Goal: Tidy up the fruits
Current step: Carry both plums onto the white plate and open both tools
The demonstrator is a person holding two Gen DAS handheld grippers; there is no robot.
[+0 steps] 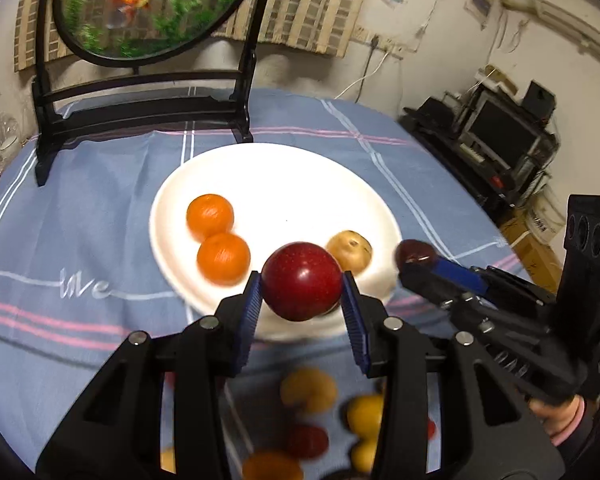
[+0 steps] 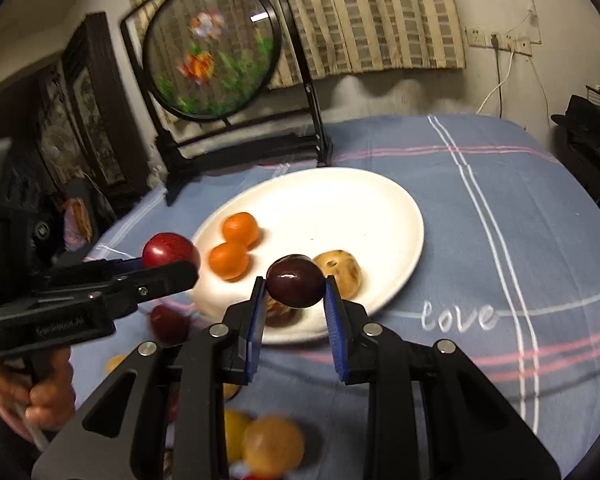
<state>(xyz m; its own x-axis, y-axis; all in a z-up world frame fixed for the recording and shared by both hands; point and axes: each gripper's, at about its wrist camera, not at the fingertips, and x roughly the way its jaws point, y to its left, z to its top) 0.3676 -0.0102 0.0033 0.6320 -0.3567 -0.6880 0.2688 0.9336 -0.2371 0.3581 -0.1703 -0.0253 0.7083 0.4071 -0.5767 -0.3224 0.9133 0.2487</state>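
A: Red glossy round apple [image 1: 302,286] is clamped in the left gripper [image 1: 302,300], hanging over the near rim of the white round plate [image 1: 276,184]. The right gripper [image 2: 295,294] is squeezing a dark purple plum [image 2: 295,285], also at the near edge.

B: Plate already has two orange tangerines [image 1: 216,236] and a speckled tan fruit [image 1: 350,255]. I'd worry about a drop from up there: round fruit could roll off, or knock the tangerines.

A: Yep, and the grippers are close enough to bump.

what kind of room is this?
Probably a lived-in home room: a table under a blue checked cloth, a round goldfish screen on a stand, a striped curtain, cluttered shelves with a monitor.
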